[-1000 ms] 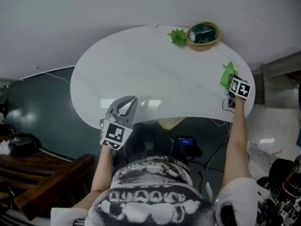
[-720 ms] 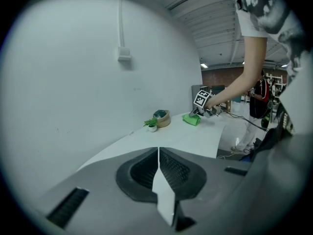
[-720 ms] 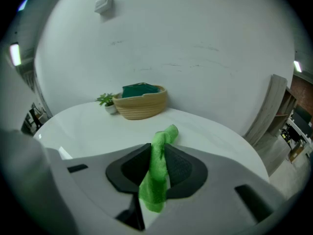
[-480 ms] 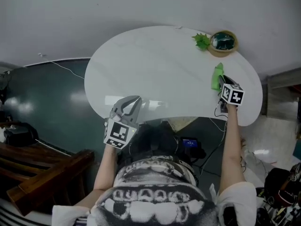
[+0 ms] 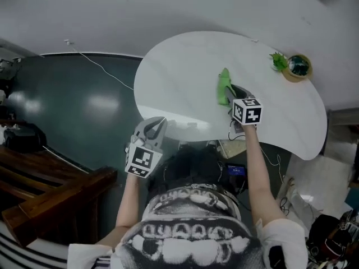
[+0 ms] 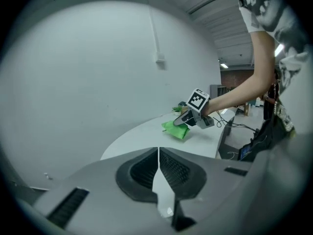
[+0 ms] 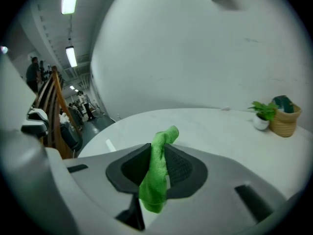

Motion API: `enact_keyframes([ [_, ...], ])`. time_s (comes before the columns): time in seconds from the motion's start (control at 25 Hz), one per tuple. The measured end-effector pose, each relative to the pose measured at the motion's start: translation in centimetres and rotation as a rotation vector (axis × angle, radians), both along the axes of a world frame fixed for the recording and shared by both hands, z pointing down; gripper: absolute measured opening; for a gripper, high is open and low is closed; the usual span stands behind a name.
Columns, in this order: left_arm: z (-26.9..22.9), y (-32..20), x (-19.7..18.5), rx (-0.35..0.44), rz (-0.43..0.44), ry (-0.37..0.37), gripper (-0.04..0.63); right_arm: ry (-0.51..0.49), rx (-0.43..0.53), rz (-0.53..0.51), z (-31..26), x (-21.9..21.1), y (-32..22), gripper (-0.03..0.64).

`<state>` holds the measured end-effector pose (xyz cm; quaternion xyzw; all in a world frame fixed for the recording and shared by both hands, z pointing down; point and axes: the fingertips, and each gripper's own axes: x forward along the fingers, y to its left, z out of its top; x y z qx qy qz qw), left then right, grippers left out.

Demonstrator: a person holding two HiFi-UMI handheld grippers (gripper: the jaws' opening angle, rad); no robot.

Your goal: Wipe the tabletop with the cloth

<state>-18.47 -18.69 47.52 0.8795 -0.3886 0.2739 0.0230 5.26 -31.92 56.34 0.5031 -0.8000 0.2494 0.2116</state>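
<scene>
Clamping cloth (image 5: 224, 86), right gripper (image 5: 231, 92) outstretched

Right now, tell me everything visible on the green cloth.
The cloth is bright green and fuzzy, like microfibre, bunched into a narrow crumpled strip. The right gripper has its jaws shut on it: one end pokes up past them, the other hangs below. Its free part rests on the white tabletop, near the middle, well clear of the small plant and basket.
</scene>
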Motion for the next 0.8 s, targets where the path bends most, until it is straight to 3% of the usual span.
enact_keyframes([
  [0.24, 0.7, 2.0, -7.6, -0.014, -0.091, 0.022, 0.008, -0.076, -0.017, -0.163, 0.1, -16.5, 0.9, 0.084],
  [0.44, 1.7, 3.0, -11.2, -0.03, -0.148, 0.023, 0.008, -0.12, -0.04, -0.291, 0.4, -26.4, 2.4, 0.083],
  [0.64, 1.6, 3.2, -12.7, -0.032, -0.194, 0.049, 0.008, -0.124, -0.082, -0.397, 1.6, -31.8, 4.3, 0.084],
  [0.8, 2.4, 3.5, -13.1, -0.052, -0.2, 0.046, 0.008, -0.076, -0.103, -0.429, 3.1, -32.3, 5.2, 0.084],
])
